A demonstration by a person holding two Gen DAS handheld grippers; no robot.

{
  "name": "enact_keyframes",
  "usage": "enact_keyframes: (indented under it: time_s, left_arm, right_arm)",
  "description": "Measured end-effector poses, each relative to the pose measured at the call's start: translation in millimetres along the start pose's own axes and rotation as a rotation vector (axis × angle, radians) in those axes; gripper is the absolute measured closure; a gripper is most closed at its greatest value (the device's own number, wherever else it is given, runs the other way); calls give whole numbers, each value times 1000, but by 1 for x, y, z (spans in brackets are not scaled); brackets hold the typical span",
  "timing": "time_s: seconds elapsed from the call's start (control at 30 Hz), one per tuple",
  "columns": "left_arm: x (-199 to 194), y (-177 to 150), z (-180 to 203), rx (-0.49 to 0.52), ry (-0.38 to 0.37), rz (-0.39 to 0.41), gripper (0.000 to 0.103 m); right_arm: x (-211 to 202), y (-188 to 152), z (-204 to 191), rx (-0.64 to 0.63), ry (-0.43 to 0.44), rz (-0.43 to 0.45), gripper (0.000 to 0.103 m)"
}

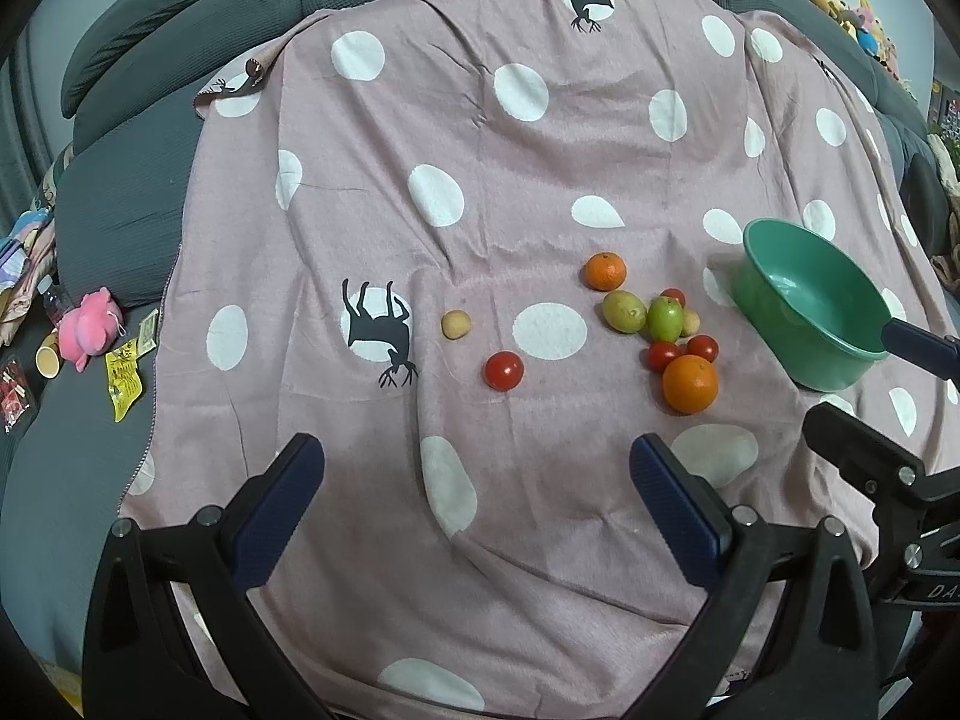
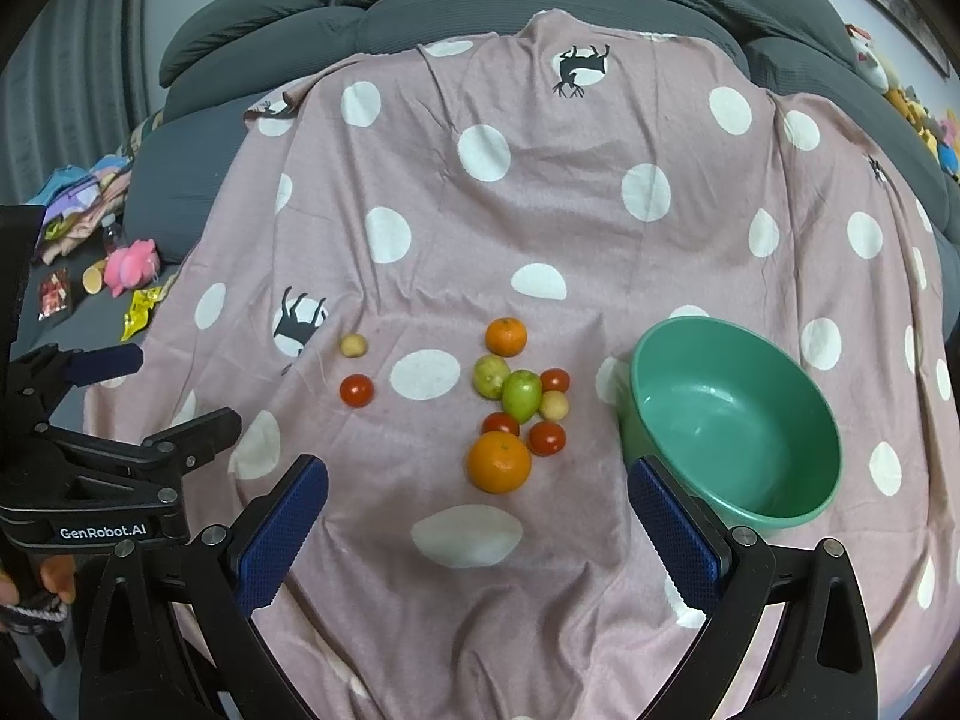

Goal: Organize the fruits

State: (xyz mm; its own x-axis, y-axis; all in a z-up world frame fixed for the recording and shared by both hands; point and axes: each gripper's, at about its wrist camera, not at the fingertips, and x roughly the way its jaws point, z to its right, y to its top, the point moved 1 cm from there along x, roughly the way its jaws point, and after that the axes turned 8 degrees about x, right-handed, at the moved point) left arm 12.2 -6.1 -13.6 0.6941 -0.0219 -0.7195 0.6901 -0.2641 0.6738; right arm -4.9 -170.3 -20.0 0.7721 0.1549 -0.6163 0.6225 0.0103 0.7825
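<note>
On the blanket, a bowl sits near the right edge. Just left of it lies a fruit cluster. Farther left, well apart, a tomato lies just before a small fruit.

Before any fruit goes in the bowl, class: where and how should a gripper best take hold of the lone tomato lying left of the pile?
Grip the lone tomato across its round middle, coming from above. It lies apart on the blanket, only a small yellowish fruit nearby, so both sides are free. The open left gripper is probably nearer.
</note>
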Motion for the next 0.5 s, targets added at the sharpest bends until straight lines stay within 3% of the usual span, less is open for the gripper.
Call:
enact_keyframes:
  time_s: [0.5]
  left_arm:
    - [0,-1,1,2,-1,-4,1]
  right_arm:
    - [1,0,0,3,-1,-2,2]
